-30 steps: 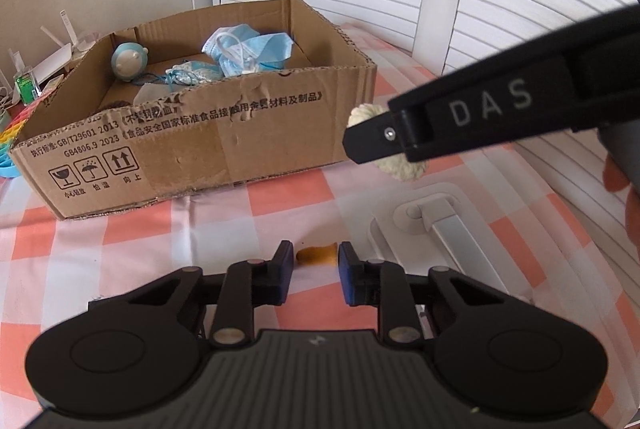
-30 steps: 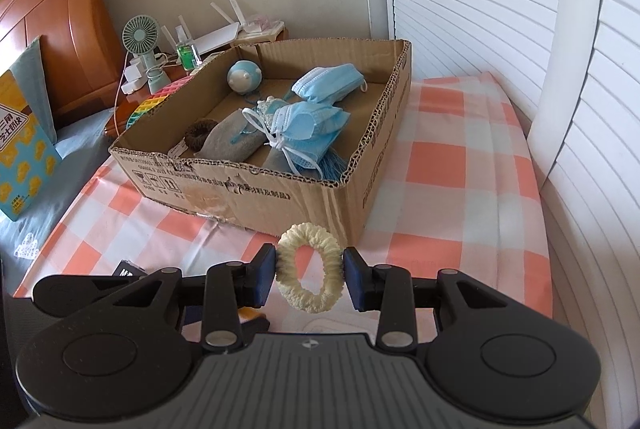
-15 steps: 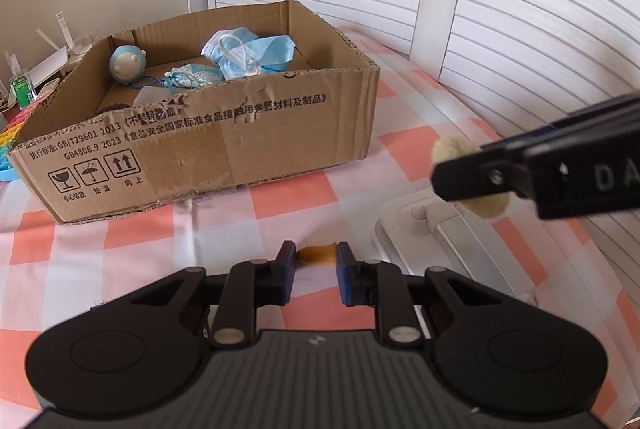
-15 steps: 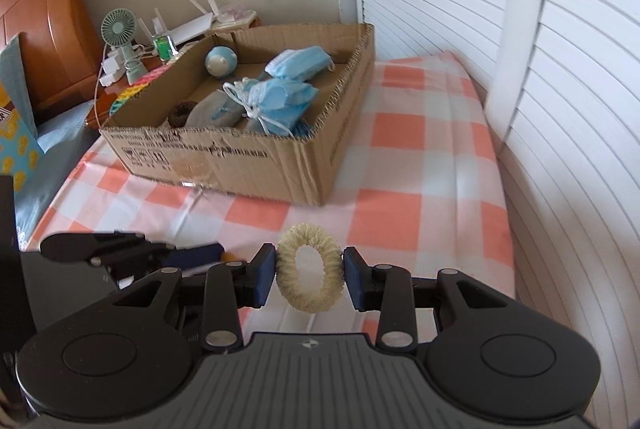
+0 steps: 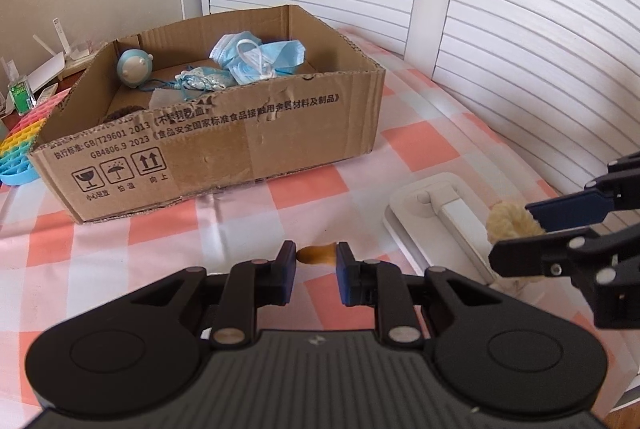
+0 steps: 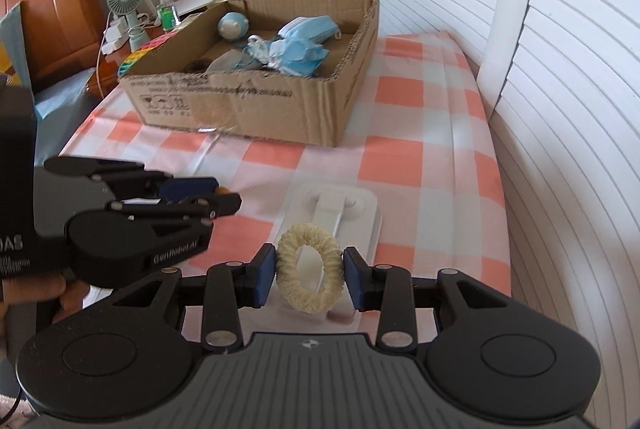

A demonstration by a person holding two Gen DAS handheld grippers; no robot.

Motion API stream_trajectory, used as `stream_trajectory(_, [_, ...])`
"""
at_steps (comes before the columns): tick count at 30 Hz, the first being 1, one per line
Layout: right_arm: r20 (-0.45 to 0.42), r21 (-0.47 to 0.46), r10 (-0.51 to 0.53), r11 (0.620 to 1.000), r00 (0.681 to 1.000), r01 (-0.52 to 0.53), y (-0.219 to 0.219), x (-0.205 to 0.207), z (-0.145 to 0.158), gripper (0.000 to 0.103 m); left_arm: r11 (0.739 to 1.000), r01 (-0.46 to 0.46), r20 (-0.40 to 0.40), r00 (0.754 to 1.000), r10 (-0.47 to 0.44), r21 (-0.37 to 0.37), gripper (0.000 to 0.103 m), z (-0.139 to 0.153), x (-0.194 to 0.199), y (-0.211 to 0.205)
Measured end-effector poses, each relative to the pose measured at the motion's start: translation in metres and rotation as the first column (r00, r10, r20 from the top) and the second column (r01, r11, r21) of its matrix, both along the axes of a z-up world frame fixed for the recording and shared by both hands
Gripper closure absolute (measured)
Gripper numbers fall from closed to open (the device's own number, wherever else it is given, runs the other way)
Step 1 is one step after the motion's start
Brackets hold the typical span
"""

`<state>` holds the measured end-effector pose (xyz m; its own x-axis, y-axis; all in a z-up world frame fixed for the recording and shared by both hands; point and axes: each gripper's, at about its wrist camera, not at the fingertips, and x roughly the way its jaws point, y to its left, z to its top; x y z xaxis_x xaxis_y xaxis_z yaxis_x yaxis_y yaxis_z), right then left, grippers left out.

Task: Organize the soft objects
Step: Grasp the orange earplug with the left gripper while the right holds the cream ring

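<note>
My right gripper (image 6: 309,271) is shut on a cream fluffy hair ring (image 6: 309,272) and holds it above the checked cloth; ring (image 5: 510,223) and gripper (image 5: 532,229) also show at the right of the left wrist view. My left gripper (image 5: 317,259) is shut on a small orange-brown soft piece (image 5: 317,255) and also shows in the right wrist view (image 6: 224,197). The cardboard box (image 5: 256,145) ahead holds blue face masks (image 5: 256,59), a small round blue toy (image 5: 134,65) and other soft things. The box also shows in the right wrist view (image 6: 260,105).
A white flat plastic stand (image 5: 444,217) lies on the pink-and-white checked cloth (image 5: 120,245) between the grippers. White slatted shutters (image 5: 540,49) bound the right side. A rainbow pop toy (image 5: 20,145), a small fan (image 6: 126,1) and a wooden headboard (image 6: 52,9) are at the left.
My right gripper has pulled back from the box, towards me and downwards, with the ring still in it. The left gripper has barely moved.
</note>
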<state>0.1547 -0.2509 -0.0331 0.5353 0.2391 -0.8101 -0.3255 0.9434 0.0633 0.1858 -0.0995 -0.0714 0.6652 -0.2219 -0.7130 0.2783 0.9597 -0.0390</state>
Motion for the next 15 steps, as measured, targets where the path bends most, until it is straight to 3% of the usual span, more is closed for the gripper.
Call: stream_trajectory(15, [0.008,-0.022,0.026,0.999,1.0,-0.026,0.023,-0.037,0.015,0.061,0.996,0.09,-0.01,0.996,-0.09,0.006,0.083,0.032,-0.032,0.037])
